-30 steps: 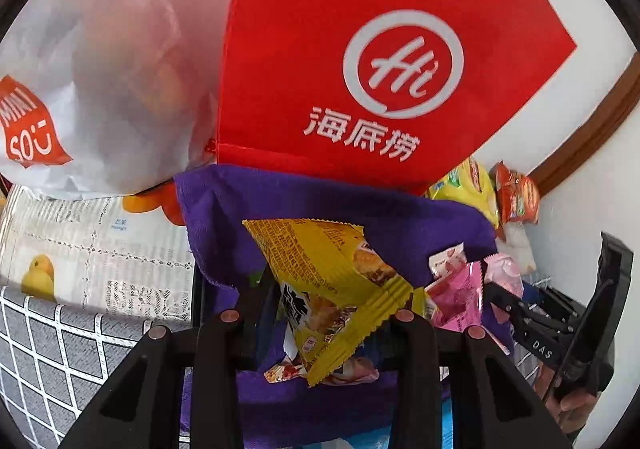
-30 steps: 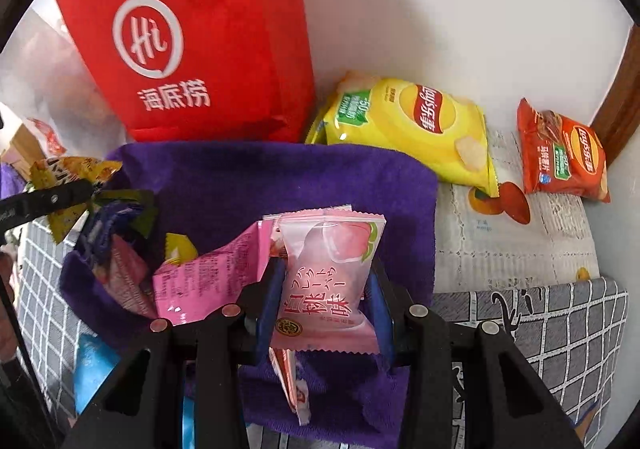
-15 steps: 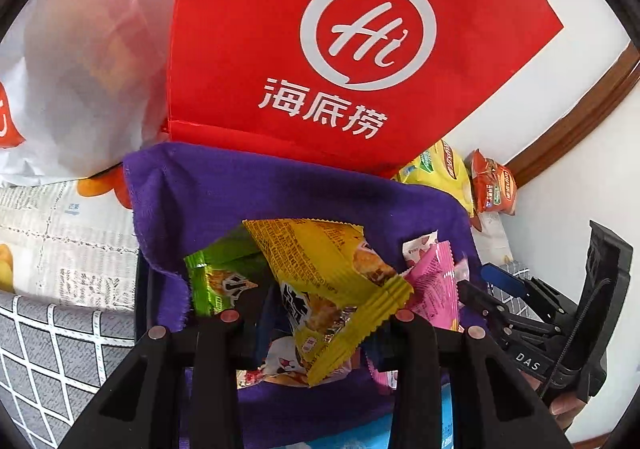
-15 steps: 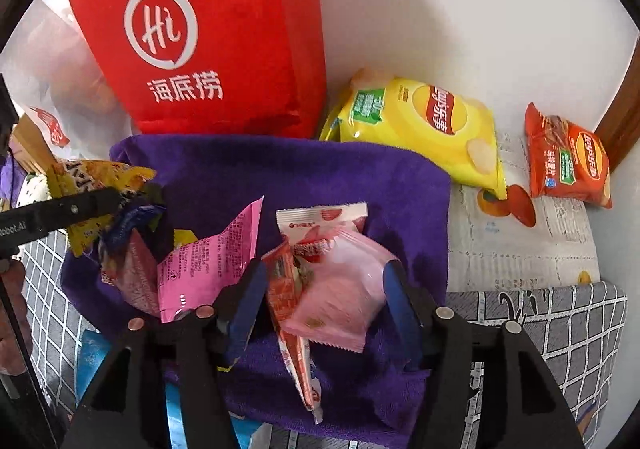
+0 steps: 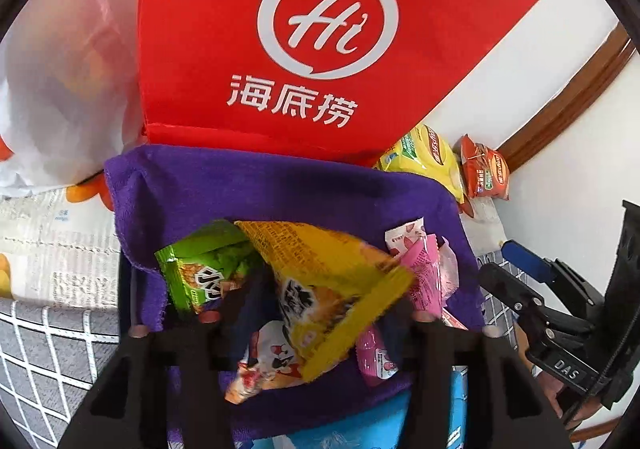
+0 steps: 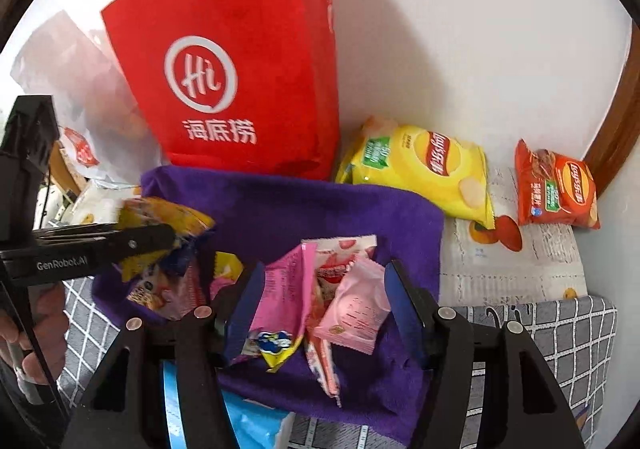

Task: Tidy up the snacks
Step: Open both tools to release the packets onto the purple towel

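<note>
A purple cloth [image 5: 280,189] lines a container that holds several small snack packets. My left gripper [image 5: 320,301] hangs over it, its jaws opening. A yellow packet [image 5: 332,269] sits tilted and blurred between the fingers, and the pads no longer pinch it. A green packet [image 5: 200,273] lies just to its left. My right gripper [image 6: 326,309] is open above the purple cloth [image 6: 300,205]. A pale pink peach packet [image 6: 356,309] lies loose on the pile between its blue pads [image 6: 404,313], beside a brighter pink packet [image 6: 284,289]. The left gripper's black finger [image 6: 120,241] shows at the left.
A red paper bag [image 6: 240,89] stands against the wall behind the cloth, with a white plastic bag [image 5: 60,89] to its left. A yellow chip bag [image 6: 420,165] and an orange-red one [image 6: 556,189] lie at the right. Grey checked fabric [image 6: 560,329] covers the front.
My left jaws went from shut on the yellow packet to parting, and the packet tipped. My right jaws opened, dropped the pale pink packet onto the pile, and the gripper rose.
</note>
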